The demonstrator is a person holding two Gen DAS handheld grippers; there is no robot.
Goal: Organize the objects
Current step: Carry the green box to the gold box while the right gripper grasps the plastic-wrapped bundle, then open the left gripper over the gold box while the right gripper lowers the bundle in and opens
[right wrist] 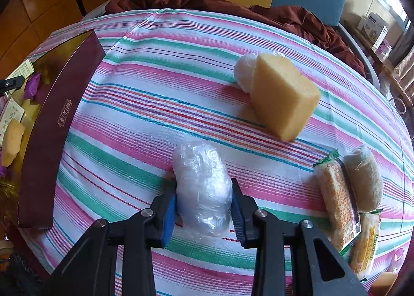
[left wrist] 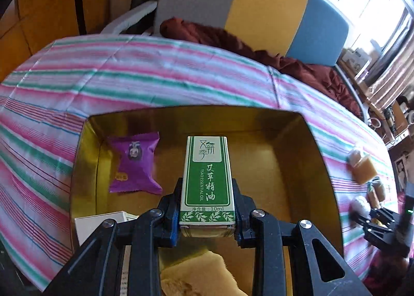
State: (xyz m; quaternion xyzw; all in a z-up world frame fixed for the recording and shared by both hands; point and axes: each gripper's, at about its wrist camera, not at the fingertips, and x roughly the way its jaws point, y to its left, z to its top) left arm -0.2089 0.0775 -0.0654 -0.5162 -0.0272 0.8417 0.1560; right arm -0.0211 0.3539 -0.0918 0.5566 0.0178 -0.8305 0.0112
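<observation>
My left gripper [left wrist: 207,208] is shut on a green and white essential oil box [left wrist: 207,179], held above the gold-lined tin box [left wrist: 318,146]. Inside the tin lie a purple snack packet [left wrist: 135,164], a white carton [left wrist: 101,223] and a yellow sponge piece [left wrist: 196,272]. My right gripper [right wrist: 204,205] is shut on a clear plastic-wrapped bundle [right wrist: 203,187] resting on the striped cloth. The same tin [right wrist: 51,135] shows its maroon wall at the left of the right wrist view. The right gripper [left wrist: 380,221] also appears at the right edge of the left wrist view.
On the striped tablecloth [right wrist: 160,63] lie a yellow sponge block [right wrist: 282,94] leaning on a white wrapped ball [right wrist: 244,71], and packaged snacks [right wrist: 339,200] at the right. A dark red cloth [left wrist: 297,63] and coloured chair backs [left wrist: 266,6] stand behind the table.
</observation>
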